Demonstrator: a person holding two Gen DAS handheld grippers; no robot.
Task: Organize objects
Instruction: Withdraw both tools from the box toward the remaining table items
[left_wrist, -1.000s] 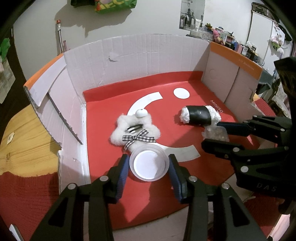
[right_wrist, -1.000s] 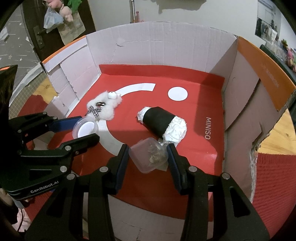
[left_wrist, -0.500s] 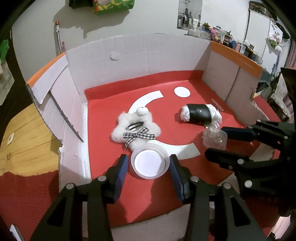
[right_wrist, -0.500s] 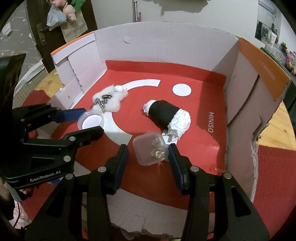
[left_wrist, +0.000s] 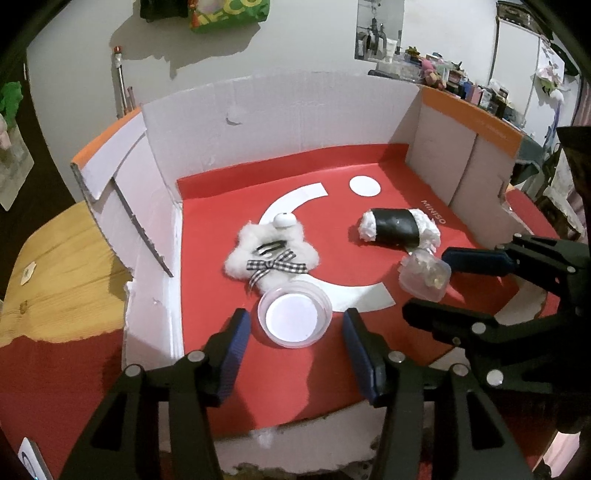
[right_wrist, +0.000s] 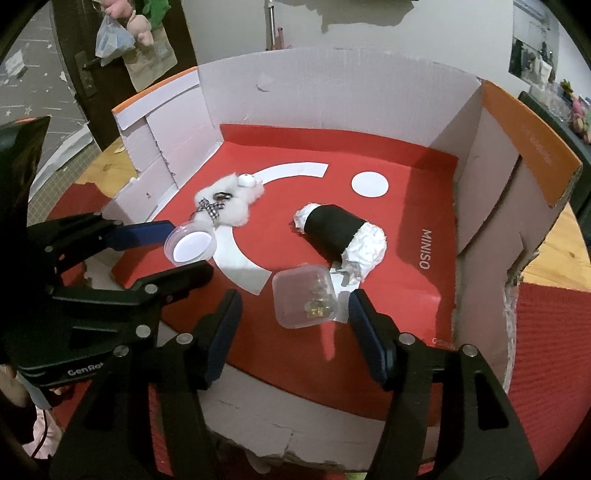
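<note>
A round clear dish (left_wrist: 294, 319) with a white base lies on the red floor of the cardboard box (left_wrist: 280, 122). My left gripper (left_wrist: 295, 332) straddles it, jaws opening, pads clear of its rim. A small square clear container (right_wrist: 303, 302) with small bits inside rests on the same floor. My right gripper (right_wrist: 295, 306) has it between its opening jaws without touching it. Each view also shows the other gripper: the right gripper (left_wrist: 439, 286) around the container (left_wrist: 424, 277), the left gripper (right_wrist: 177, 251) around the dish (right_wrist: 190, 247).
A white fluffy plush (left_wrist: 271, 254) with a checked bow lies just beyond the dish. A black roll with white crumpled ends (right_wrist: 340, 232) lies behind the container. Box walls rise at left, back and right. Wooden tabletop (left_wrist: 55, 280) and red mat (right_wrist: 546, 332) surround the box.
Both grippers have widened and let go: the dish and the container, earlier pinched between the pads, now lie free on the red floor. The right gripper has drawn back slightly.
</note>
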